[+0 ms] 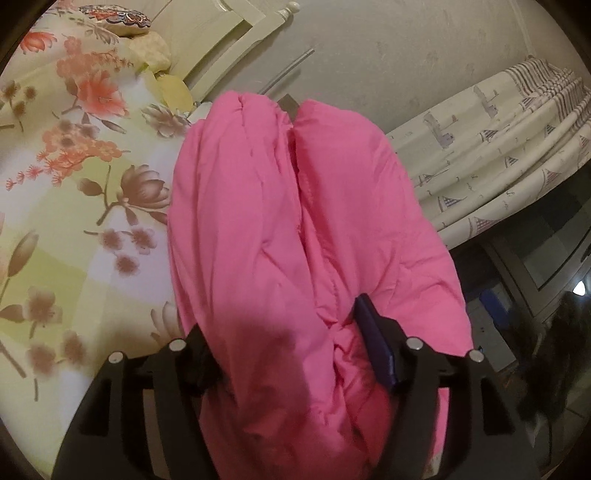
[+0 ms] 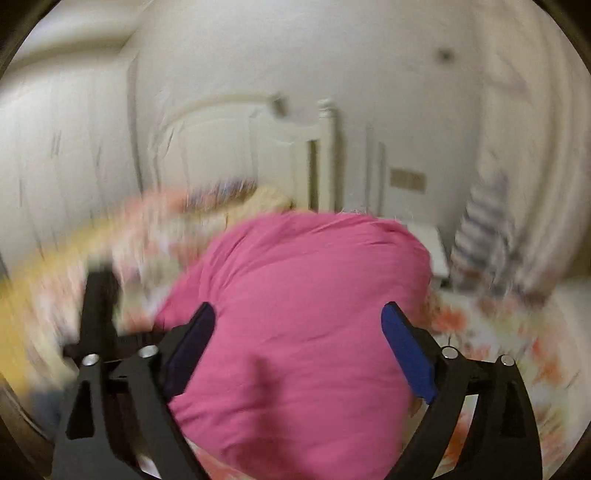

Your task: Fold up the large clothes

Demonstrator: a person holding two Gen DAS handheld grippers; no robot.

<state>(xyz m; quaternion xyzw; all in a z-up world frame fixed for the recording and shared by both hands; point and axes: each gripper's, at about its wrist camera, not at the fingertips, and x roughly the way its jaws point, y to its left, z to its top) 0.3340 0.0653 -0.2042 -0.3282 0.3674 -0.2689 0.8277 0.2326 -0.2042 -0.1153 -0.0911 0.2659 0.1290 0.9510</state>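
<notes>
A large pink garment (image 1: 280,229) hangs in bunched folds in the left wrist view, draped over my left gripper (image 1: 288,332). The fingers stand wide apart with the cloth between and over them; the left finger is hidden under the fabric, the right blue pad (image 1: 373,339) shows. In the blurred right wrist view the same pink garment (image 2: 306,302) lies bulging between the wide-apart fingers of my right gripper (image 2: 295,325), above the floral bed (image 2: 498,332). Both blue pads (image 2: 406,354) show, not pressed on cloth.
A floral bedsheet (image 1: 74,206) covers the bed to the left, with a patterned cushion (image 1: 118,18) and a white headboard (image 1: 221,37) at the far end. A patterned curtain (image 1: 498,147) hangs at the right, a dark window (image 1: 546,251) beside it. The white wall is beyond.
</notes>
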